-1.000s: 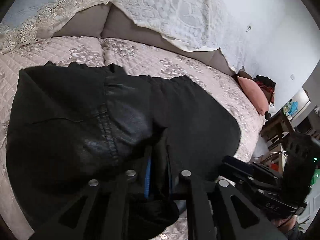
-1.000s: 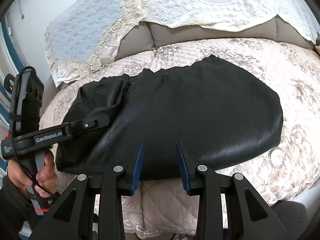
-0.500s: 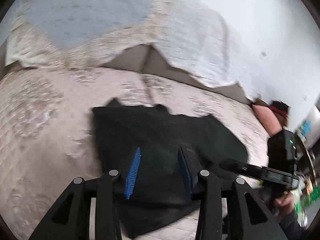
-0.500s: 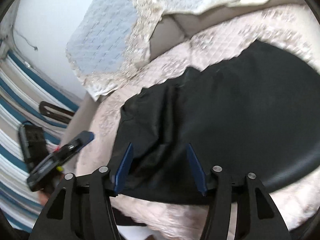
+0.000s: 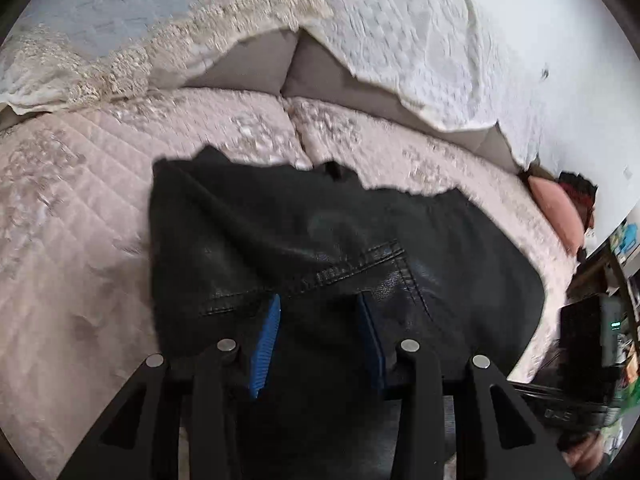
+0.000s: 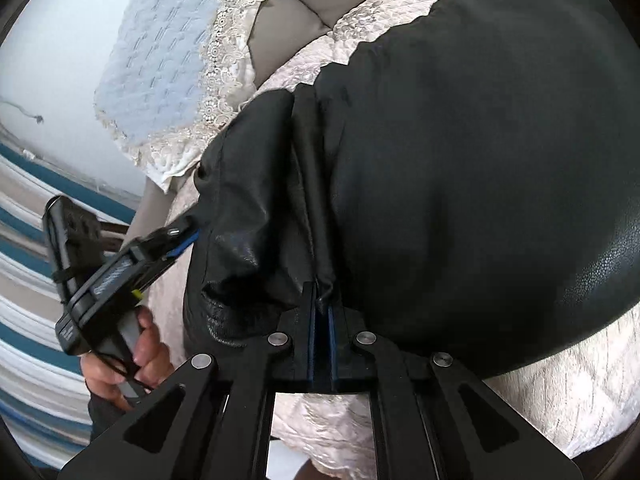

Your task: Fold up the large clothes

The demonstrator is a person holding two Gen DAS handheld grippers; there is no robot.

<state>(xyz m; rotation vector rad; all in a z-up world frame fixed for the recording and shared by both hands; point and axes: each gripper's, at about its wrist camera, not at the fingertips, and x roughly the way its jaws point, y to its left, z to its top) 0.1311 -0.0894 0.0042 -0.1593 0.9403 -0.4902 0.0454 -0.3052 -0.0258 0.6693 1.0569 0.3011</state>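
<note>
— Black, leather-look garment [image 5: 344, 240] spread across the quilted pink bedspread [image 5: 80, 240], near the bed's front edge. Stitched seam and a pocket corner visible on the upper layer in the left wrist view.

— And the left hand-held gripper [image 5: 318, 332]?

— Parted, blue pads [image 5: 266, 332] well apart, hovering over the garment's near portion. Nothing pinched between them; only fabric seen below and beyond. From the right wrist view, seen off to the left at the garment's left end, gripped by a bare hand [image 6: 128, 360].

— Right hand-held gripper [image 6: 320, 304]?

— Closed — pads pressed together with a fold of the black fabric caught at the tips. Material gathers into a ridge running up and away from the pinch point, so clamped on the garment's near edge.

— Shape of the garment?

— Broad and rounded on the right side, bunched and crumpled on the left where folds pile up. Far edge wavy, lying on the bedspread short of the headboard.

— Around it?

— Grey padded headboard [image 5: 256, 68] draped with white and pale blue lace-trimmed covers [image 5: 400, 40]. Pink cushion [image 5: 556, 212] at the bed's far right corner, dark item just behind it — too small to identify. Blue-and-white striped surface [image 6: 24, 216] at the left of the right wrist view, blurred.
</note>
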